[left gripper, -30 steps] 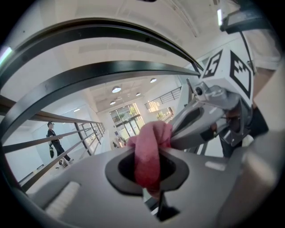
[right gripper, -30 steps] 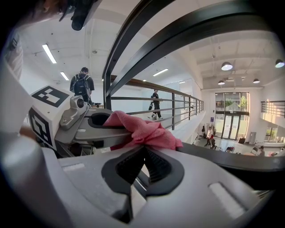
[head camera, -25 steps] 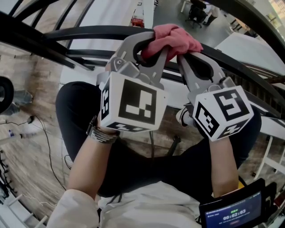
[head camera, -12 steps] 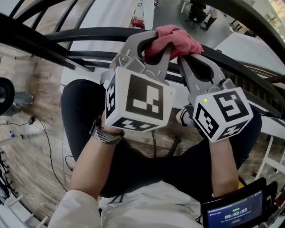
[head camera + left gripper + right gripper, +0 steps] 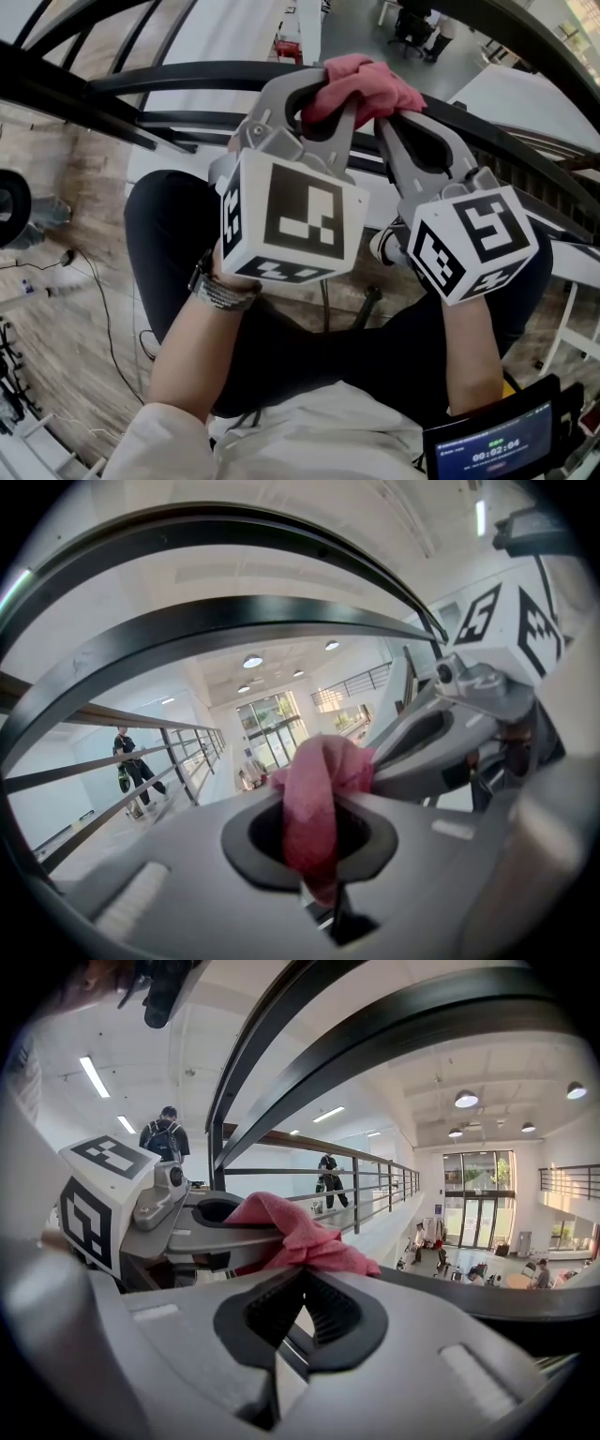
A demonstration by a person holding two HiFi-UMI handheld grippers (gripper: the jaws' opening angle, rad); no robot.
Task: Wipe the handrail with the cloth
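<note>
2 handheld claws meet at the black handrail [image 5: 169, 75]. The left claw [image 5: 317, 94] is clamped shut on a pink cloth [image 5: 370, 82] bunched on top of the rail. The right claw [image 5: 396, 117], also closed, pinches the cloth's edge.

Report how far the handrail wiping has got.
Done: the cloth is picked up, the left gripper shut on it and the right gripper apparently pinching its edge. In hand: the cloth sits on the handrail. Left: the wiping along the rail; nothing shows which stretch is already clean.
</note>
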